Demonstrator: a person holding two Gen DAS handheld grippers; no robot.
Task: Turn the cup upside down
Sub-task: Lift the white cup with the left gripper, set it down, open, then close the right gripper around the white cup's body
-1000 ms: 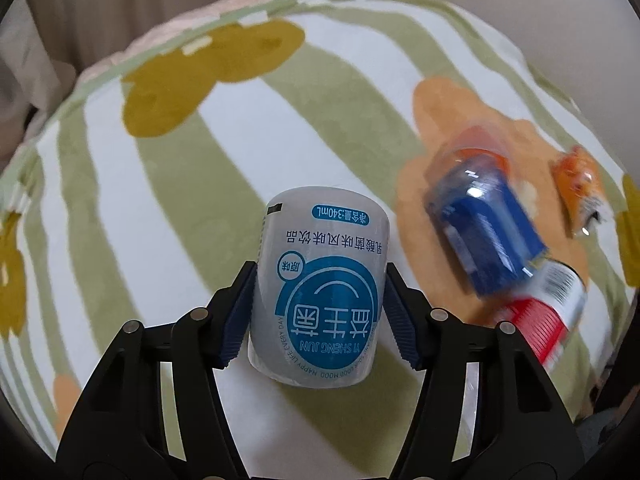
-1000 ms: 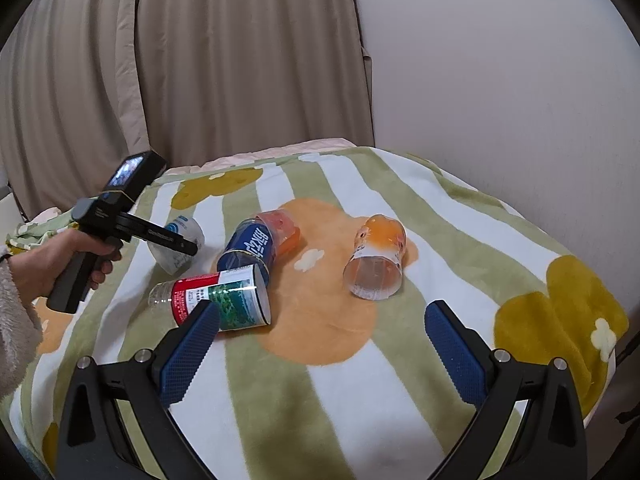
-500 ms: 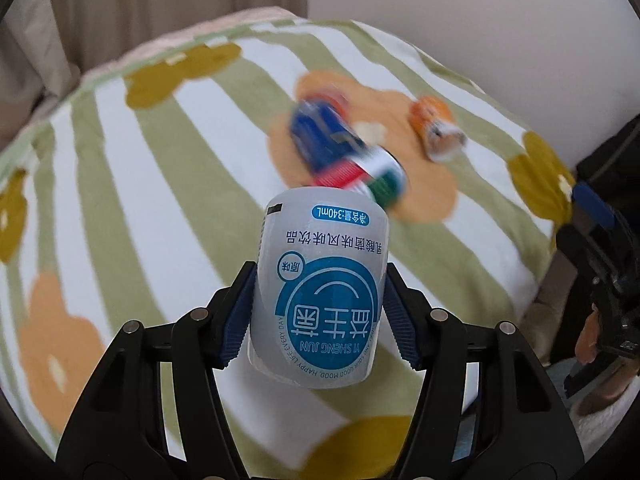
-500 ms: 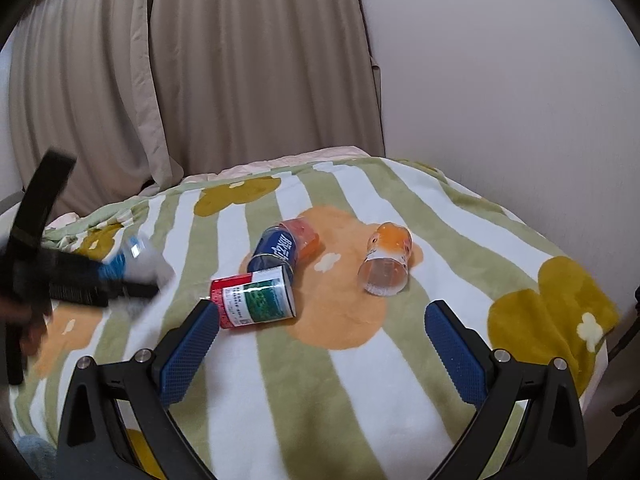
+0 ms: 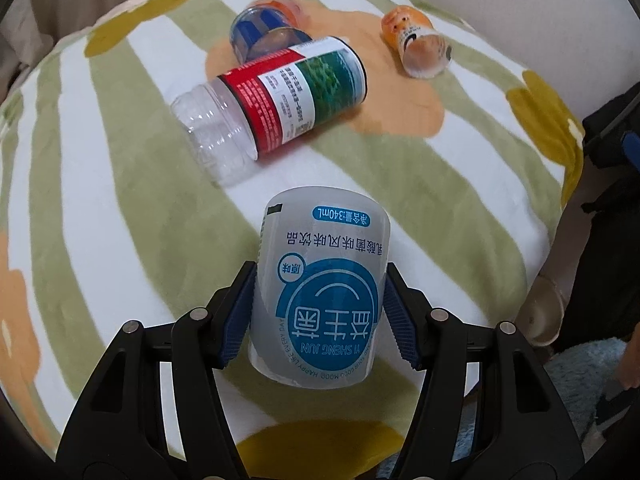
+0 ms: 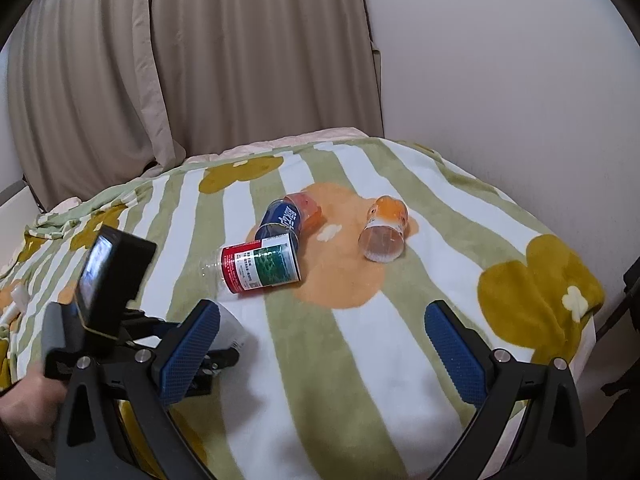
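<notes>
My left gripper is shut on a white cup with a blue round label; its printing reads upside down. I hold it above the near part of the striped blanket. In the right wrist view the left gripper and the white cup show at the lower left, partly hidden by my right finger. My right gripper is open and empty, over the blanket's near edge.
A clear cup with a red, white and green label lies on its side. A blue-labelled cup lies behind it. An orange cup lies to the right. Curtains and a wall stand behind.
My left gripper has swung with the white cup toward the near edge of the blanket; the lying cups now sit farther ahead of it. The right gripper has stayed open.
</notes>
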